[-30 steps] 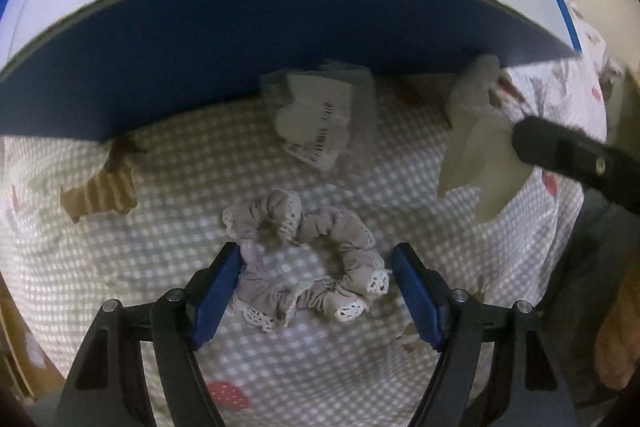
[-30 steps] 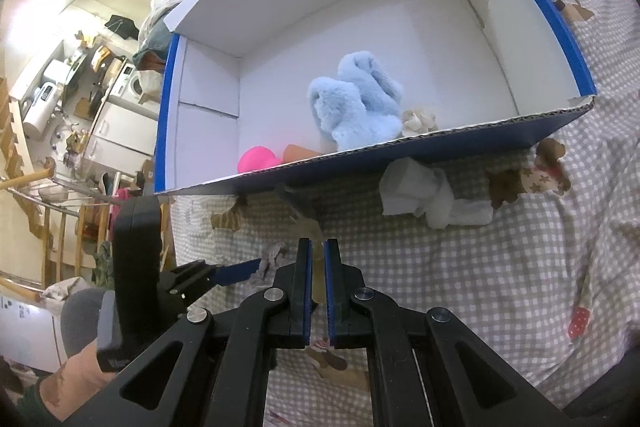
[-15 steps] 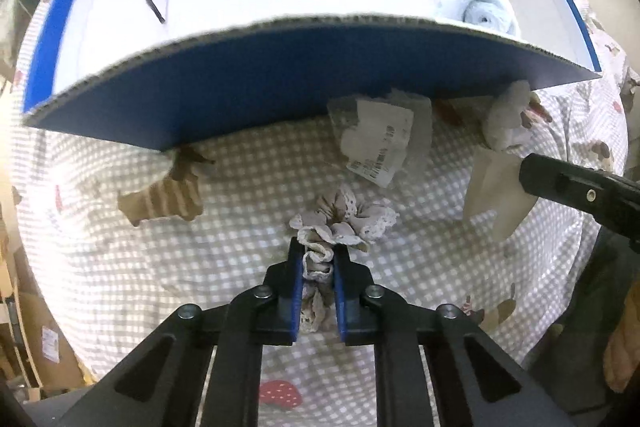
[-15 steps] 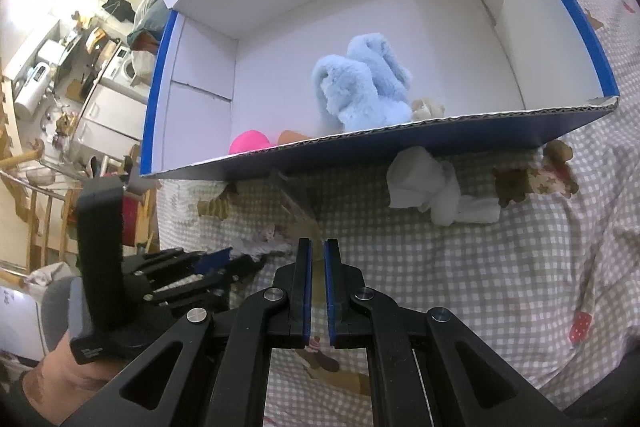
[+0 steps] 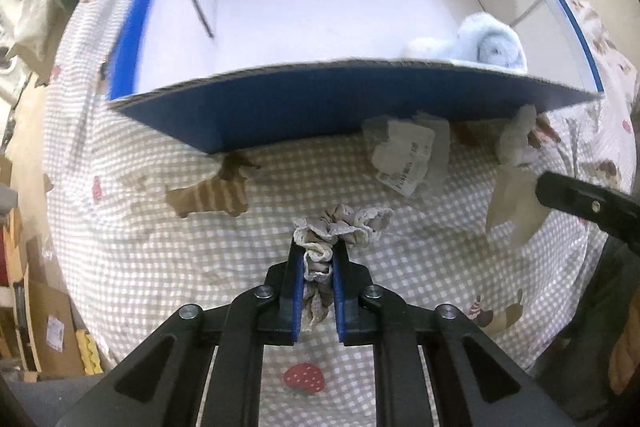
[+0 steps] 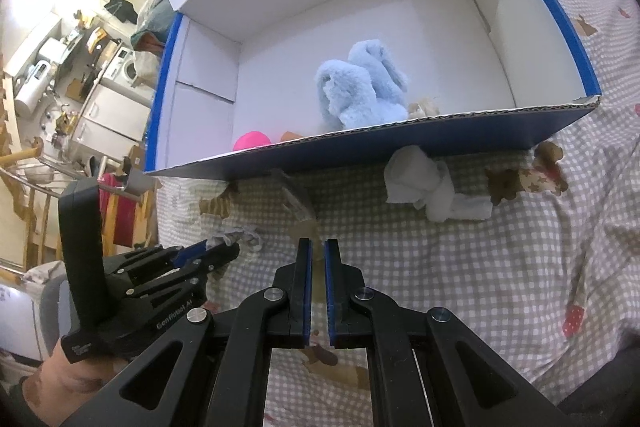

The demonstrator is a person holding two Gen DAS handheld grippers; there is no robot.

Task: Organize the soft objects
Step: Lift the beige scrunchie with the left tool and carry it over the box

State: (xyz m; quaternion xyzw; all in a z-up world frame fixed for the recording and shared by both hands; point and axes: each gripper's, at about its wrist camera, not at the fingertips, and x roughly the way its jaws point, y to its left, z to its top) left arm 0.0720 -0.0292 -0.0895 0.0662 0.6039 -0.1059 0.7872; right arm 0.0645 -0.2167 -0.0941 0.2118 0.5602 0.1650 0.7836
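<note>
My left gripper [image 5: 318,253] is shut on a grey lace-edged scrunchie [image 5: 340,227] and holds it above the checked bedsheet, in front of the blue-and-white box [image 5: 320,99]. It also shows in the right wrist view [image 6: 224,247]. My right gripper [image 6: 318,247] is shut on a beige cloth piece [image 5: 514,205], held right of the scrunchie. In the box lie a light blue fluffy toy [image 6: 360,87], a pink ball [image 6: 252,141] and a small beige item [image 6: 424,107]. A white cloth bundle [image 6: 424,179] and a tagged clear packet [image 5: 408,153] lie on the sheet against the box front.
The box's blue front wall [image 6: 380,151] stands upright between the grippers and the box floor. The bedsheet [image 5: 160,247] has printed dogs and strawberries. Room furniture and clutter [image 6: 80,67] lie beyond the bed to the left.
My left gripper closed on the scrunchie and lifted it off the sheet, rising so that more of the box interior shows. My right gripper stayed shut on the beige cloth and hardly moved.
</note>
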